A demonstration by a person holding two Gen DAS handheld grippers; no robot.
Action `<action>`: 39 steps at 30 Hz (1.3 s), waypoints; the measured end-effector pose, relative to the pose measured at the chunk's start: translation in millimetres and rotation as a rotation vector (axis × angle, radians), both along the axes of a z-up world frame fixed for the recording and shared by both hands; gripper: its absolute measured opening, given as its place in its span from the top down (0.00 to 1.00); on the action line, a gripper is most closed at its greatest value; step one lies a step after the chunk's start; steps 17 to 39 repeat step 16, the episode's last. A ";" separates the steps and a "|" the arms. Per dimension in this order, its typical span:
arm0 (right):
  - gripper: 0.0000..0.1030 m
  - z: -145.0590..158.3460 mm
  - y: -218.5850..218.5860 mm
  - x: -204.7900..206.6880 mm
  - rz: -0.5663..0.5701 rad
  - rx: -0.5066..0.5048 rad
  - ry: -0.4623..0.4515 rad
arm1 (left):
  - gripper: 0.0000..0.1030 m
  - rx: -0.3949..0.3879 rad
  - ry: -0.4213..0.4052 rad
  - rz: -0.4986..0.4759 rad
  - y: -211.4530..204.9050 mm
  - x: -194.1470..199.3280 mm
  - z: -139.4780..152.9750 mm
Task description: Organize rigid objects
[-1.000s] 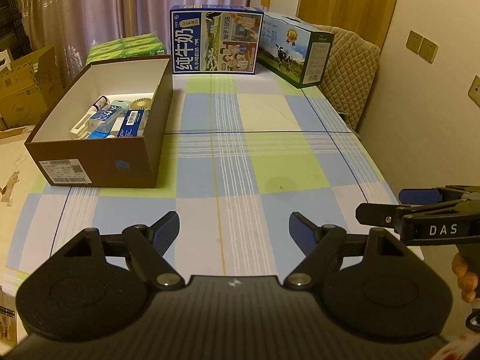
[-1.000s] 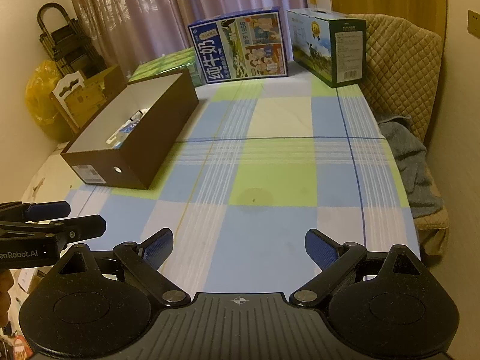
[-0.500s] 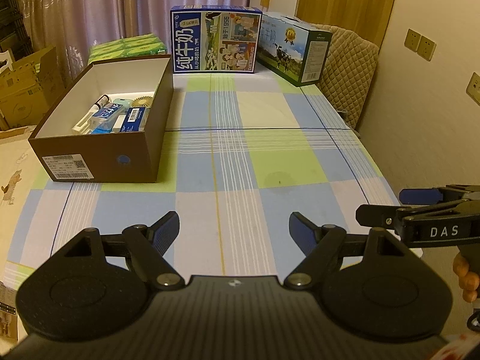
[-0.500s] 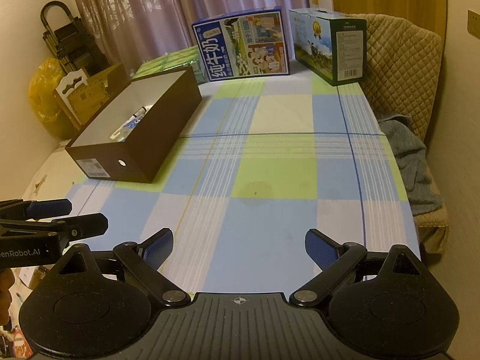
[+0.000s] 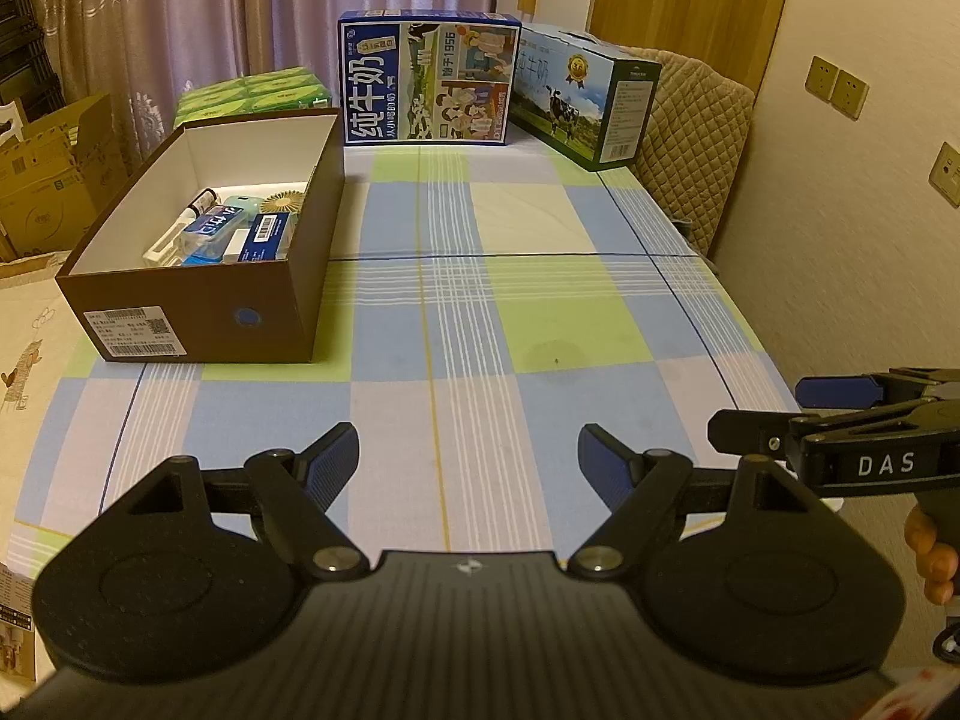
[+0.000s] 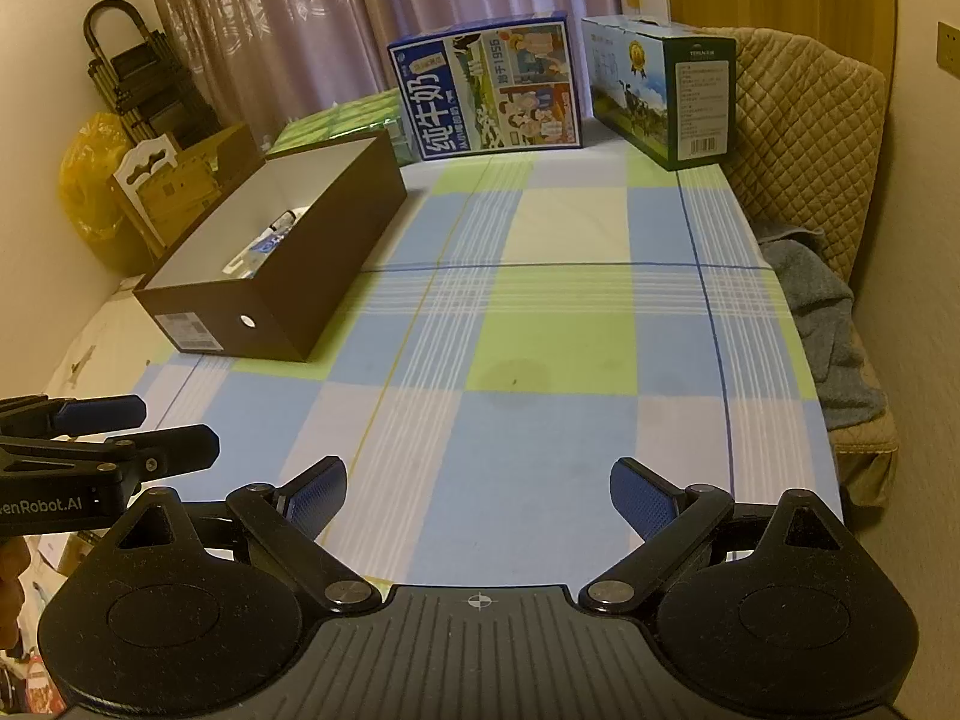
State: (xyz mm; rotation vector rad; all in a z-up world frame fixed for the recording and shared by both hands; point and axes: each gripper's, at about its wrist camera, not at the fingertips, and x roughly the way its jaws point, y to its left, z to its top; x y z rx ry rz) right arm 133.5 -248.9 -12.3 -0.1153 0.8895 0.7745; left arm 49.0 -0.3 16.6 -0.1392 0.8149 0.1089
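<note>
The left gripper (image 5: 468,462) hangs above the near edge of the table (image 5: 540,324), its blue-padded fingers (image 5: 327,459) spread wide with nothing between them, only the checked tablecloth (image 5: 456,420) below. The right gripper (image 6: 477,498) hangs beside it at the same near edge, jaws equally wide and empty; from the left wrist view it shows at the right border, with part of the person's hand (image 5: 933,558) under it.

Toward the left edge of the table, well apart from both grippers, stands a brown shoebox (image 5: 204,312) with no lid, its short end with a white label (image 5: 135,333) facing the near edge. Inside it, toward the near end, lie the small items: a blue and white packet (image 5: 210,228), a dark blue carton with a barcode (image 5: 267,234), a white tube (image 5: 168,243), a pale green case (image 5: 240,204) and a round yellowish disc (image 5: 285,199).

Along the far edge a blue milk carton box (image 5: 429,87) stands upright, a green and blue box with a cow picture (image 5: 585,102) sits at the far right corner, and a green pack (image 5: 252,90) lies behind the shoebox. A quilted chair (image 6: 804,138) with a grey cloth (image 6: 834,324) stands off the right edge
</note>
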 end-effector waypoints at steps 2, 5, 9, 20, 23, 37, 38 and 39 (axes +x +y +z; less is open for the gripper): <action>0.11 -0.4 -0.4 -1.0 0.001 0.000 0.000 | 0.25 0.000 0.000 0.000 -0.2 -0.3 -0.2; 0.11 -0.2 -0.6 -0.8 0.001 0.000 -0.001 | 0.25 0.000 0.000 0.002 -0.6 -0.7 -0.4; 0.11 0.0 -0.8 -0.5 0.000 0.000 0.000 | 0.25 0.001 -0.001 0.001 -0.6 -0.8 -0.5; 0.11 -2.3 -4.0 -3.4 0.005 0.000 0.004 | 0.25 0.005 0.004 0.007 -4.6 -2.3 -0.8; 0.11 -2.3 -4.0 -3.4 0.005 0.000 0.004 | 0.25 0.005 0.004 0.007 -4.6 -2.3 -0.8; 0.11 -2.3 -4.0 -3.4 0.005 0.000 0.004 | 0.25 0.005 0.004 0.007 -4.6 -2.3 -0.8; 0.11 -2.3 -4.0 -3.4 0.005 0.000 0.004 | 0.25 0.005 0.004 0.007 -4.6 -2.3 -0.8; 0.11 -2.3 -4.0 -3.4 0.005 0.000 0.004 | 0.25 0.005 0.004 0.007 -4.6 -2.3 -0.8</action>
